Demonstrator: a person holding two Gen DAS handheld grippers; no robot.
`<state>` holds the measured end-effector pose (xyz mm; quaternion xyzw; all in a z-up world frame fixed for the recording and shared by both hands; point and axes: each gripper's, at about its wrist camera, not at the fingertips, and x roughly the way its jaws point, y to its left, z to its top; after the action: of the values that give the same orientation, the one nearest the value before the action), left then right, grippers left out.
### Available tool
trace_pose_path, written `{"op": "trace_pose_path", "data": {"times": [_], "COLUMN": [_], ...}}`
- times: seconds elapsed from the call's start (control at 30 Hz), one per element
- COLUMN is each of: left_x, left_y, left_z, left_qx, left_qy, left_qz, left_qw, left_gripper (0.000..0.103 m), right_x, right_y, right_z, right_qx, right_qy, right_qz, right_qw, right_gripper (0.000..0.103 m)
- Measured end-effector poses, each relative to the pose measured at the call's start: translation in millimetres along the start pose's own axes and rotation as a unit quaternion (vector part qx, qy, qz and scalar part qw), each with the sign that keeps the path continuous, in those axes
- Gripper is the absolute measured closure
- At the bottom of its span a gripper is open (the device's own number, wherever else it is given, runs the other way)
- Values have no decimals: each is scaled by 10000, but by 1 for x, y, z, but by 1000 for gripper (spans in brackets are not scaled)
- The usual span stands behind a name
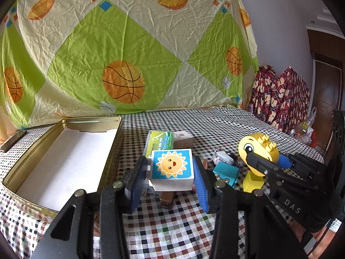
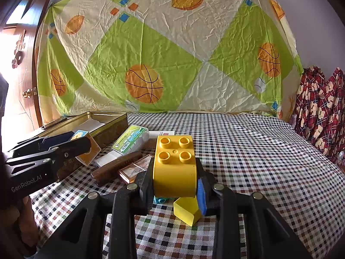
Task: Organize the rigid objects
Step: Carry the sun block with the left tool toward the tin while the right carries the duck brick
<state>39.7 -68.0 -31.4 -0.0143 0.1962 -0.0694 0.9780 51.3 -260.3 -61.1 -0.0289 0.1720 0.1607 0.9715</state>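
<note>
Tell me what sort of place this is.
Probably a room in a home, with a table set up for sorting toys: a checked tablecloth, a basketball-print sheet hung as a backdrop, a wooden door, and plaid bear-print fabric piled alongside.

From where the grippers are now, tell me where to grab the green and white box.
Grip the green and white box across its two long sides, coming from above. It lies flat on the checked cloth, long and narrow, with its top clear; a brown bar crowds its near end.
</note>
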Motion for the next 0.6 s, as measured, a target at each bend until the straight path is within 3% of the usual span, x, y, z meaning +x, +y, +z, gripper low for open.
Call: {"op": "trace_pose_path", "data": {"times": [0.6], "left_x": [-17], "left_y": [2], "left_z": [-3], "left_qx": [-71], "left_qy": [-462], "left_qz": [235], "left_qw": [9986], "left_gripper": [61], "right_x": [-10], "right_y": [-1], "right_z": [-2], "right_qx": [-47], "right_qy": [-319], "right_qz": [-27], "right_qw": [9995], "right_gripper": [69]}}
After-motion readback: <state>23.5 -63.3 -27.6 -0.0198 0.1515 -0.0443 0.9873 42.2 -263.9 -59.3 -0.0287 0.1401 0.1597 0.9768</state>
